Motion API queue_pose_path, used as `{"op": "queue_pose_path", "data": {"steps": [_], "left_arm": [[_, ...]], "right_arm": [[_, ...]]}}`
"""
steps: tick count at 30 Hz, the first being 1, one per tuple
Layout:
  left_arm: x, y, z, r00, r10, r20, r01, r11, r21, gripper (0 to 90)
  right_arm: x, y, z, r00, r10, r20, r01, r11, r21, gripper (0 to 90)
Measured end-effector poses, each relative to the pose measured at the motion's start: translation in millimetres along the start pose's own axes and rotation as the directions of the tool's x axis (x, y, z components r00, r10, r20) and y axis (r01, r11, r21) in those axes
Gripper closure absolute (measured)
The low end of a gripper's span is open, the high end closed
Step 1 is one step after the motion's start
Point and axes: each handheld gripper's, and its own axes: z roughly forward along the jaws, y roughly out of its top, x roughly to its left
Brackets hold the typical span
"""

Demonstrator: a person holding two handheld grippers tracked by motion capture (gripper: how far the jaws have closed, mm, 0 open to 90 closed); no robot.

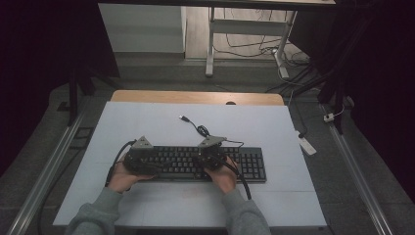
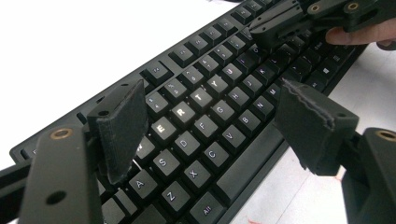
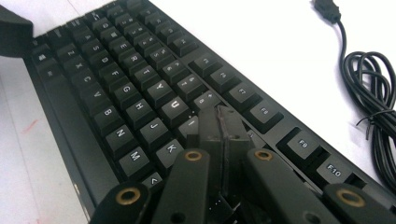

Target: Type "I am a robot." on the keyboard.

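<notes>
Flat white matte table top (image 1: 147,127): smooth, rectangular, with a bare wooden strip along its far edge, extending beyond both grippers on all sides.

Long black plastic keyboard (image 1: 244,164): rectangular, low-profile, lying flat on the white surface directly under both grippers. Its keycaps are square with rounded corners, matte, carrying pale legends; the E, R, T and Y caps (image 2: 191,105) appear brighter than their neighbours in the left gripper view. A wide space bar runs along the near edge.

Thin black rubber-sheathed cable (image 3: 373,93): partly coiled and bound, ending in a USB plug, lying on the white surface beyond the right gripper, past the function-key row.

Left gripper (image 2: 212,123): black, with brass-coloured rivets; jaws spread well apart, faced with rough, fraying dark foam pads (image 2: 123,126). It hovers over the letter keys at the keyboard's left portion; contact cannot be judged.

Right gripper (image 3: 220,126): same build; jaws pressed together with nothing between them, tips sitting at the keys just beyond K, near the I cap.
</notes>
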Motion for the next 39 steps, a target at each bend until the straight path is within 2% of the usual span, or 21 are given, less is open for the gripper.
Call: {"op": "queue_pose_path", "data": {"steps": [13, 17, 20, 25, 27, 33, 39], "left_arm": [[-0.8, 0.0, 0.8, 1.0, 0.007, -0.005, -0.007, 1.0, 0.005, 25.4], [-0.5, -0.1, 0.2, 1.0, 0.008, -0.004, -0.008, 1.0, 0.002, 25.4], [0.0, -0.1, -0.4, 0.9999, 0.009, -0.006, -0.009, 1.0, -0.002, 25.4], [1.3, -0.6, -1.7, 0.9999, 0.0, -0.012, 0.0, 1.0, -0.009, 25.5], [1.9, -0.7, -2.1, 0.9999, -0.001, -0.016, 0.001, 1.0, -0.01, 25.5], [1.5, -0.6, -2.3, 0.9997, -0.004, -0.022, 0.004, 0.9999, -0.015, 25.6], [1.0, 0.1, -2.7, 0.9997, -0.005, -0.022, 0.004, 0.9997, -0.022, 25.8]], "right_arm": [[-1.1, -1.7, 4.8, 0.9999, -0.008, 0.012, 0.007, 1.0, 0.029, 89.6], [-0.5, -0.7, 3.7, 0.9998, -0.015, 0.01, 0.015, 1.0, 0.02, 89.6], [-0.7, -0.2, -0.6, 0.9999, -0.008, 0.012, 0.008, 1.0, -0.007, 89.6], [-3.8, -2.1, -14.9, 1.0, 0.002, 0.007, -0.001, 0.999, -0.044, 88.2], [-5.0, -4.1, -22.6, 0.9999, 0.006, 0.011, -0.005, 0.998, -0.064, 81.4], [-7.9, -14.9, -46.1, 0.9997, 0.008, 0.021, -0.006, 0.996, -0.092, 69.1], [-9.9, -29.3, -68.5, 0.9995, 0.022, 0.024, -0.019, 0.993, -0.112, 61.7]]}}
